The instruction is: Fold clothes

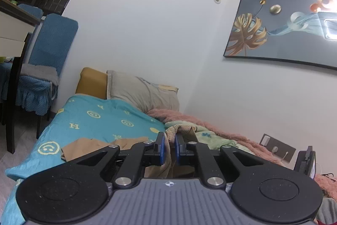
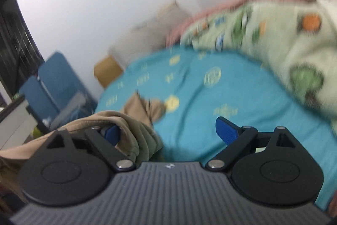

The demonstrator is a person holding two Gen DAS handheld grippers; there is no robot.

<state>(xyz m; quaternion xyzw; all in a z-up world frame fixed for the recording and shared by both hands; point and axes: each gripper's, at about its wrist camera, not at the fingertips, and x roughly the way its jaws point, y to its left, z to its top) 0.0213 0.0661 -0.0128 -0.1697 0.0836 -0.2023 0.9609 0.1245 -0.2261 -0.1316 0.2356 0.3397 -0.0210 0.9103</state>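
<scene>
The garment is a tan, ribbed piece, and in the left view I have a bunched fold of it pinched at centre frame between the blue pads of my left tool, which are pressed together on the cloth. More of it trails down under the tool, and a flatter tan part lies at lower left of that frame on the bed, over the teal sheet with its yellow prints. In the right view my right tool is spread wide with nothing between its pads; the garment is heaped at the lower left of that frame, draped over the left finger without being gripped, and another tan flap lies further up on the sheet. That view is blurred, so I cannot tell how the layers sit. I judge the folding to be somewhere in its middle: the piece is lifted and crumpled, not flat and not a neat stack, so squaring its edges and laying it down folded is what is left. A green quilt and a pink blanket crowd the right side of the bed, a pillow sits at the head, and a blue chair stands at left.
</scene>
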